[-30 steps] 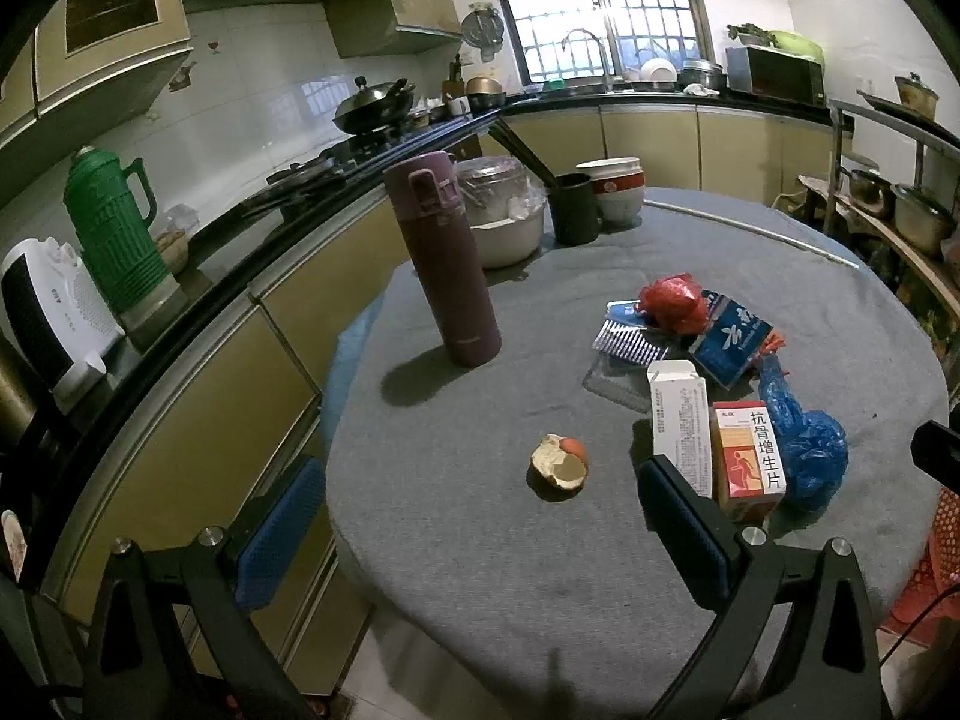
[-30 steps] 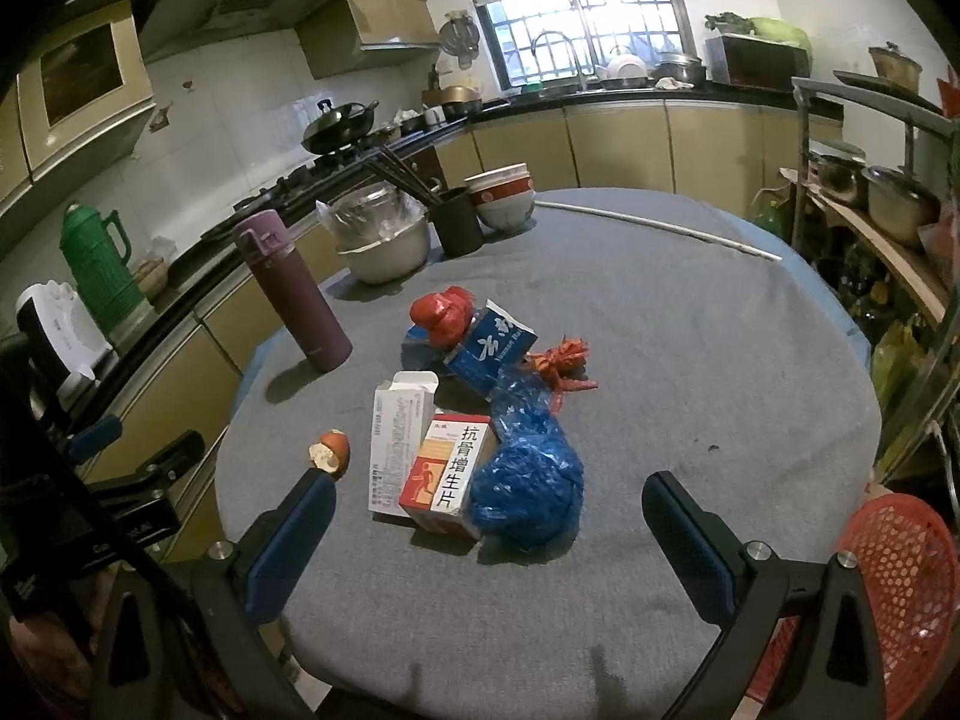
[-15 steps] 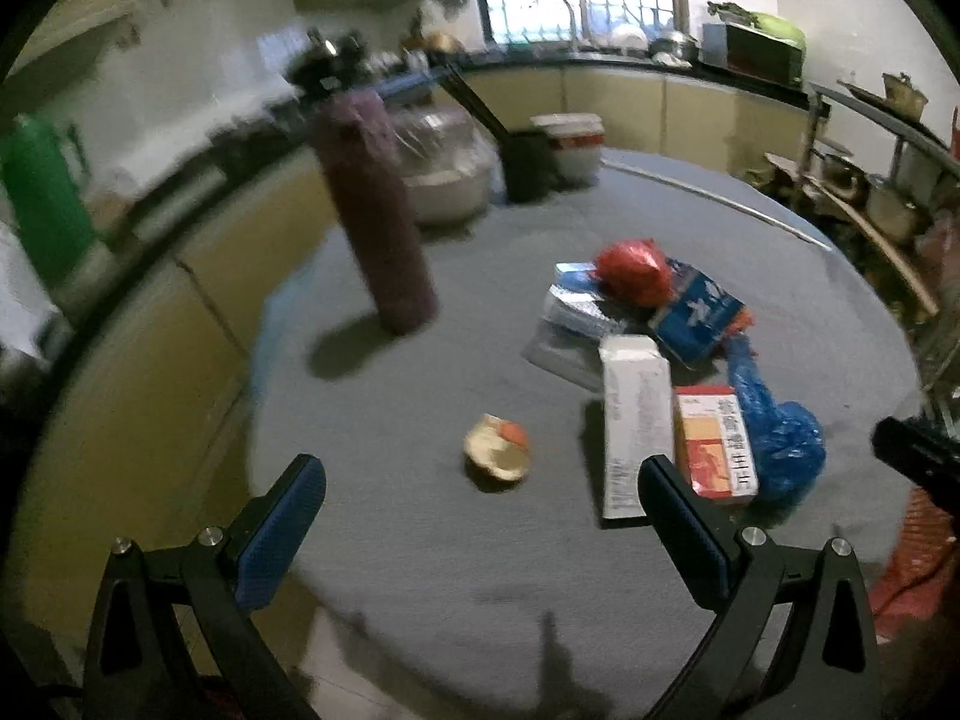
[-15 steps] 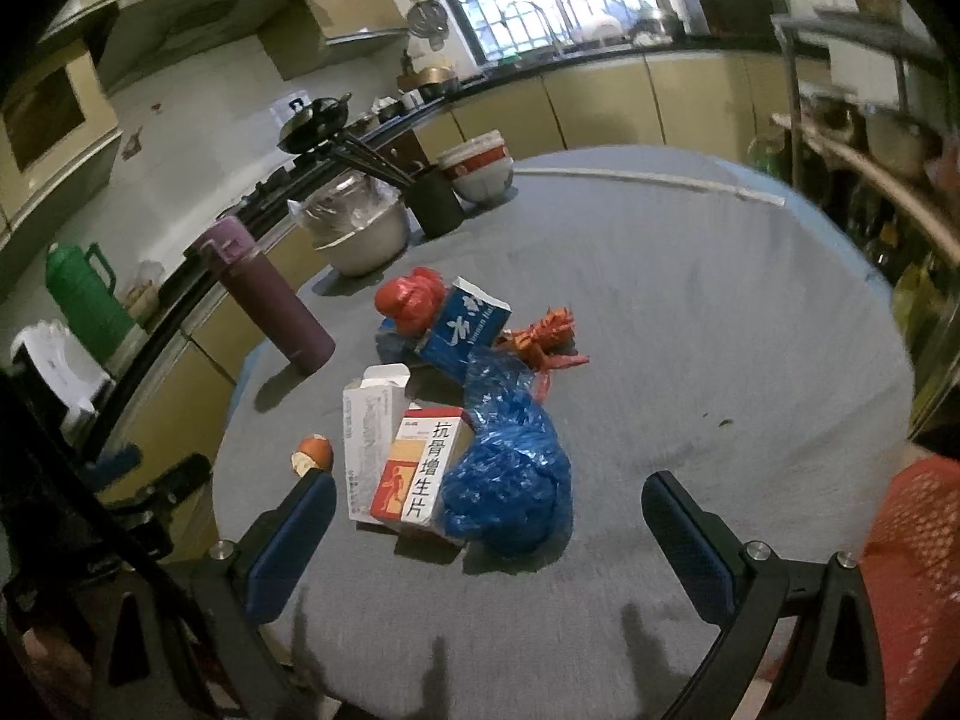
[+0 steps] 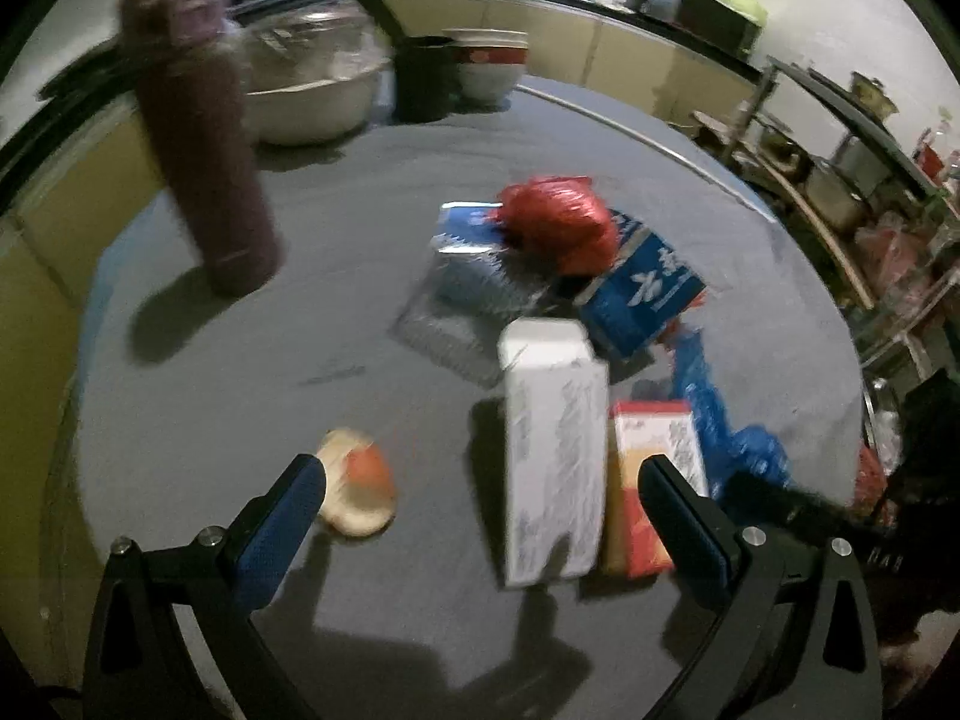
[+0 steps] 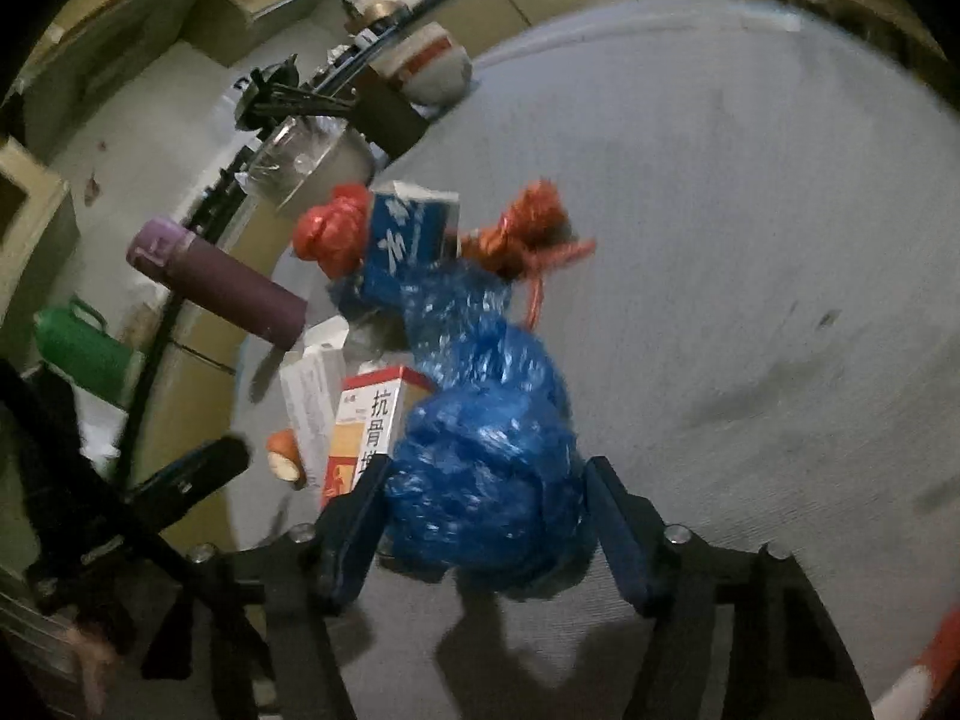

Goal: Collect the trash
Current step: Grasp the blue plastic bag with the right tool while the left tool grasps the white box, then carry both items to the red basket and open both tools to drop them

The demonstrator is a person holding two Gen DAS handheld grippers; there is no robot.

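Trash lies in a heap on the grey round table (image 5: 372, 228): a fruit peel (image 5: 357, 492), a white box (image 5: 552, 456), a red-and-orange box (image 5: 651, 480), a blue box (image 5: 642, 294), a red bag (image 5: 558, 228) and a clear packet (image 5: 462, 312). My left gripper (image 5: 480, 468) is open and hangs low over the table, its fingers straddling the peel and the white box without touching them. My right gripper (image 6: 489, 468) is tilted. Its jaws are closing on the crumpled blue plastic bag (image 6: 486, 450), with the pads against its sides.
A purple flask (image 5: 204, 138) stands left of the heap. A metal bowl (image 5: 306, 96), a dark cup (image 5: 423, 78) and stacked bowls (image 5: 489, 66) sit at the far edge. A red basket rim (image 6: 936, 654) shows past the table at lower right. A green thermos (image 6: 78, 348) stands on the counter.
Both grippers have dropped toward the table and tipped downward. The right one rolled and narrowed its jaws around the blue bag. The left one came close over the peel and white box.
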